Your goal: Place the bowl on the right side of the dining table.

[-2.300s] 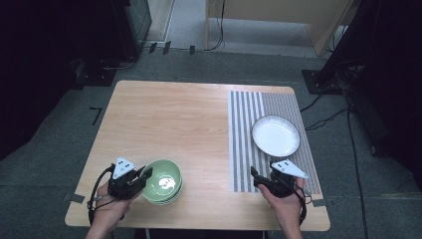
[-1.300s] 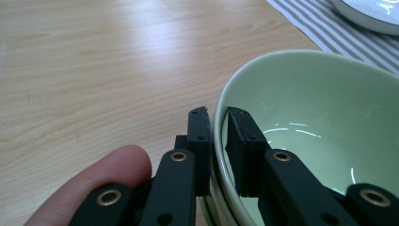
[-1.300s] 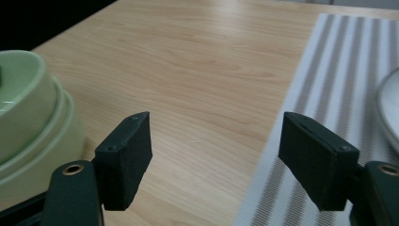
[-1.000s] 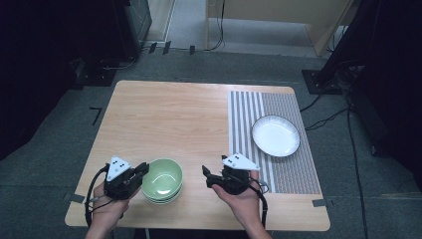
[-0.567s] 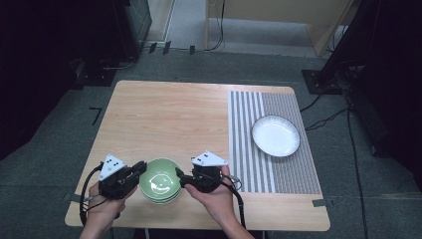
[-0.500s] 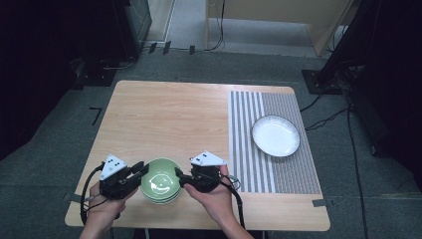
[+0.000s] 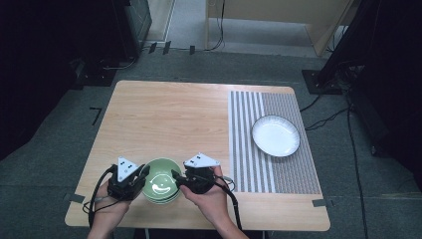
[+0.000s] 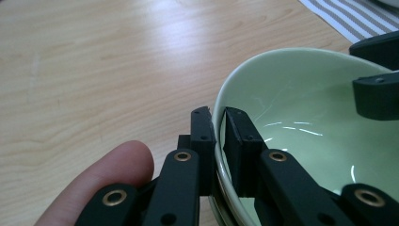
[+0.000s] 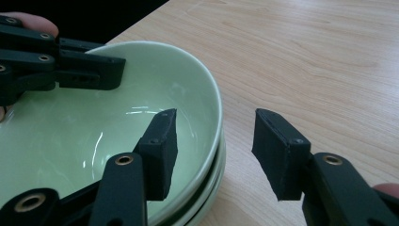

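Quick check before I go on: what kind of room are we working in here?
Probably a lab or recording studio, not a kitchen: a lone light wooden table on grey carpet, black stands and equipment around it, cables trailing across the floor.

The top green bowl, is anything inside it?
Empty. The top green bowl shows a bare, shiny inside, just light reflections.

A stack of glossy pale green ceramic bowls (image 7: 161, 181) sits upright near the front edge of the light wooden table (image 7: 174, 114), towards its left; the top bowl (image 8: 301, 127) nests in the others, whose rims (image 9: 214, 176) show just beneath it
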`<state>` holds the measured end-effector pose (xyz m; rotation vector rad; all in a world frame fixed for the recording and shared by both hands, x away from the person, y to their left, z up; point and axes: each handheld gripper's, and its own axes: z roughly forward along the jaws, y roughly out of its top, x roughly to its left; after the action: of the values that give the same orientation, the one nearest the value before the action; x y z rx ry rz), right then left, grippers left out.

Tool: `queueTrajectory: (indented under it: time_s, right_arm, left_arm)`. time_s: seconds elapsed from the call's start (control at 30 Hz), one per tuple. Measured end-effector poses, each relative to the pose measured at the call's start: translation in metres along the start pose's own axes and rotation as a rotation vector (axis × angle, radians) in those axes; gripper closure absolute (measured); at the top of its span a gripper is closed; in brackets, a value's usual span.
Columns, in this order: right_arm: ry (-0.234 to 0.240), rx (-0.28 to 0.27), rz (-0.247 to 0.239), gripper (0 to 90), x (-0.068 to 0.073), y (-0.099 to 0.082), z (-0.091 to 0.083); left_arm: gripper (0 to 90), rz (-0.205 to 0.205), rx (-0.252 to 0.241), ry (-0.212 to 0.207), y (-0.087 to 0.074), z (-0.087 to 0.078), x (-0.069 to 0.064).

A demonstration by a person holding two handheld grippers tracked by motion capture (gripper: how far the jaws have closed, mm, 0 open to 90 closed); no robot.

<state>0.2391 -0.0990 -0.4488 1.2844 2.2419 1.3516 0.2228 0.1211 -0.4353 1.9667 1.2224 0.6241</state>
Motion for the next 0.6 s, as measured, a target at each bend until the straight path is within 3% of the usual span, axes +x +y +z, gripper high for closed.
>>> queueTrajectory:
  time_s: [0.07, 0.1, 0.2, 0.43, 0.6]
  right_arm:
    - [0.003, 0.001, -0.001, 50.3, 0.0, 0.0, 0.001]
    - [0.003, 0.001, -0.001, 50.3, 0.0, 0.0, 0.001]
    - [0.011, -0.003, 0.003, 50.2, 0.001, 0.0, 0.002]
    - [0.017, -0.003, 0.006, 50.1, 0.001, 0.001, 0.006]
    - [0.013, -0.011, 0.0, 49.2, 0.002, 0.005, 0.009]
  left_arm:
    - [83.5, 0.023, -0.026, 0.013, 0.0, -0.002, -0.002]
    - [83.5, -0.003, -0.06, -0.014, 0.002, -0.005, -0.001]
    - [83.7, 0.075, -0.07, 0.032, 0.004, -0.008, -0.008]
    - [83.8, 0.078, -0.086, 0.031, 0.003, -0.009, -0.009]
    - [83.9, 0.058, -0.126, 0.03, 0.005, -0.015, -0.006]
